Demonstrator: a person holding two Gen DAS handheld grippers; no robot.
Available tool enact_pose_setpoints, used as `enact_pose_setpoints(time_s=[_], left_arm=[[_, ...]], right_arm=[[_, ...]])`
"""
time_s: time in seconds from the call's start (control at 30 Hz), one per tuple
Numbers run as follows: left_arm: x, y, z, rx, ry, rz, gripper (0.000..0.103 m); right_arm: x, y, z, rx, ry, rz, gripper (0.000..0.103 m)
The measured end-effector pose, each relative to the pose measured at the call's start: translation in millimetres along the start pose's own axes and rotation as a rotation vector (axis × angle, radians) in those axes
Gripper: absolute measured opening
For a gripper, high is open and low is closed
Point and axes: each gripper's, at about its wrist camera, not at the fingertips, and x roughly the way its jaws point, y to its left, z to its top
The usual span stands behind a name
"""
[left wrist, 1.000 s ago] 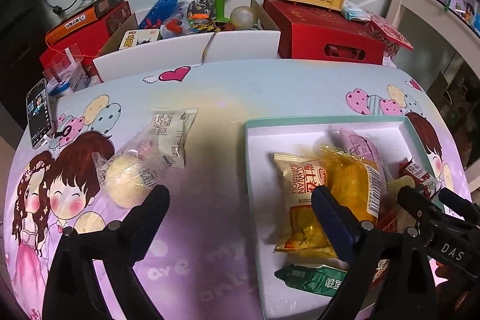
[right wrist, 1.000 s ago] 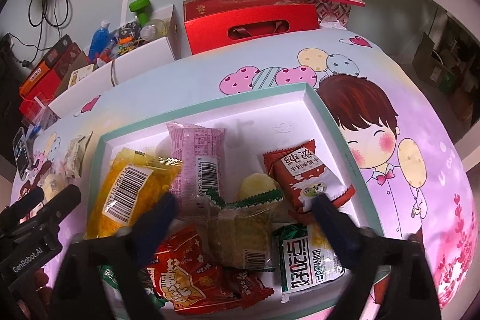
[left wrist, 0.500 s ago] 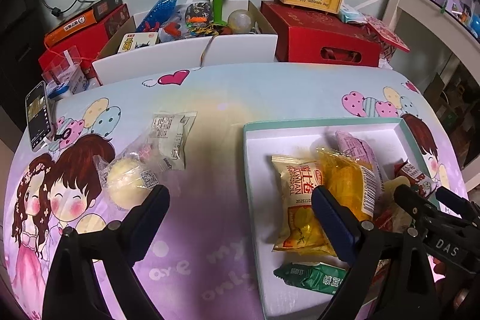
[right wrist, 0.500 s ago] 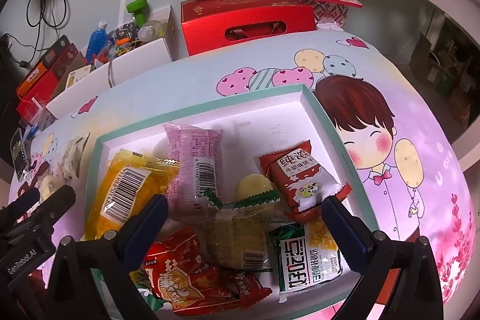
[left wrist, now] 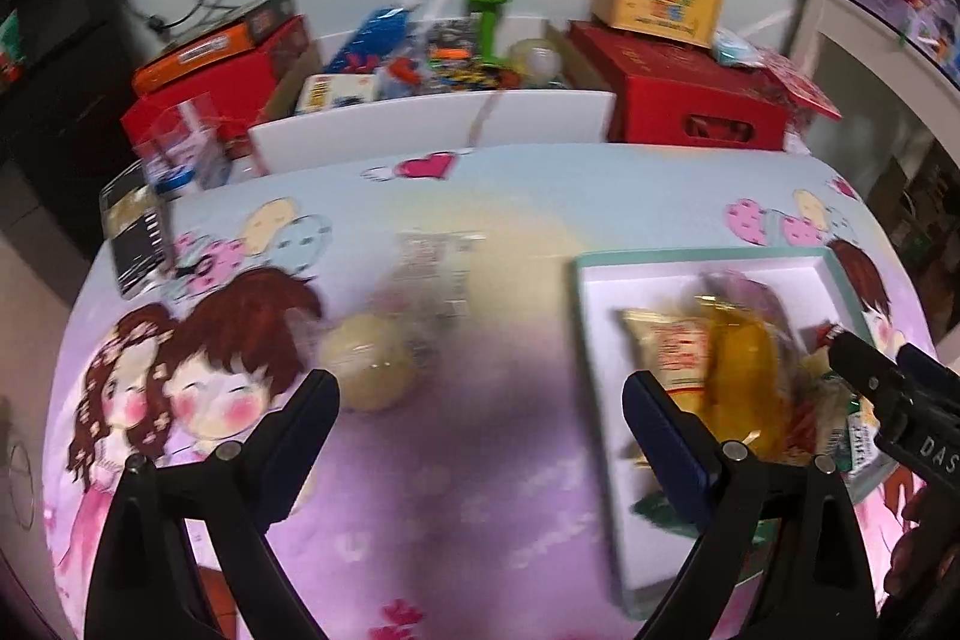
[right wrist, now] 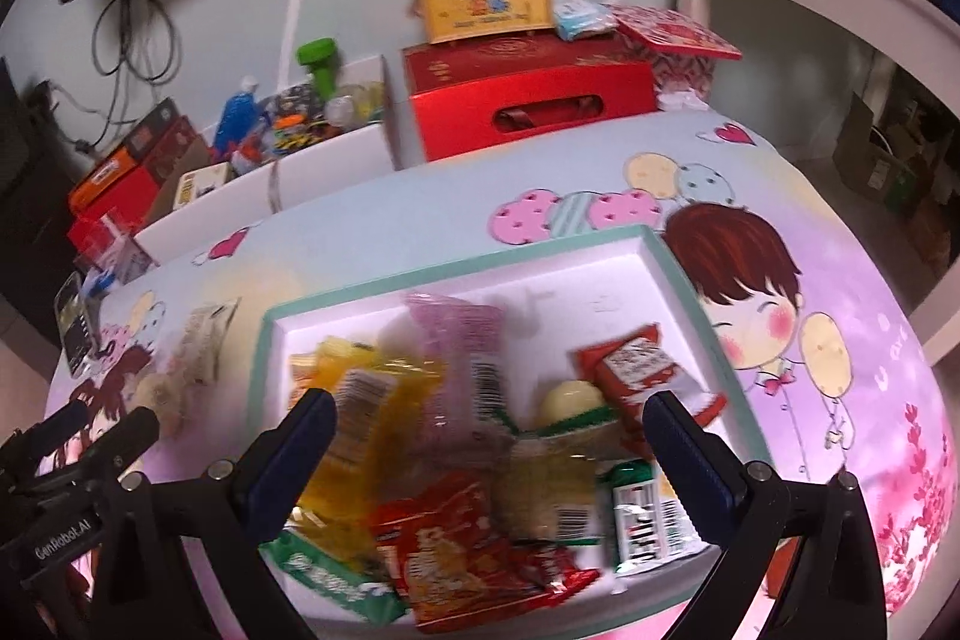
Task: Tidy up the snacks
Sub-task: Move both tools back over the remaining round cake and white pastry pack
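While most of the wrapped snacks lie heaped in a shallow white tray with a mint-green rim [right wrist: 678,262], two sit outside it on the cartoon-printed pink and blue tablecloth [left wrist: 516,196]: a round pale bun in clear wrap [left wrist: 367,370] and, just beyond it, a flat clear packet with printed labels [left wrist: 435,274]. Inside the tray are a yellow crinkly packet [right wrist: 366,400], a pink packet [right wrist: 462,340], a red sachet [right wrist: 639,367] and a red-orange bag [right wrist: 444,550]. Above the cloth between bun and tray, the left gripper [left wrist: 480,400] hangs spread wide, holding nothing. Over the heap, the right gripper [right wrist: 489,421] is also spread wide and empty. Behind the table stand a red carton [right wrist: 528,100] and a white bin of clutter [left wrist: 432,130].
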Motion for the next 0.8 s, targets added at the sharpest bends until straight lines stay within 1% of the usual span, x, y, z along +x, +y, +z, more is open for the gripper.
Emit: enact_pose_setpoints(time_s=[0.27, 0.37, 0.53, 0.8], left_arm=[[1, 72, -17, -0.159, 0.034, 0.103, 0.096], [-1, 96, -26, -0.218, 0.044, 0.126, 0.096], [-8, 129, -38, -0.296, 0.045, 0.151, 0.096], [-15, 156, -48, -0.362, 0.040, 0.150, 0.096]], right_arm=[[3, 55, -13, -0.113, 0.024, 0.070, 0.103], [4, 74, -19, -0.157, 0.033, 0.083, 0.103], [2, 99, -27, -0.205, 0.039, 0.112, 0.103], [3, 130, -37, -0.254, 0.045, 0.159, 0.103]])
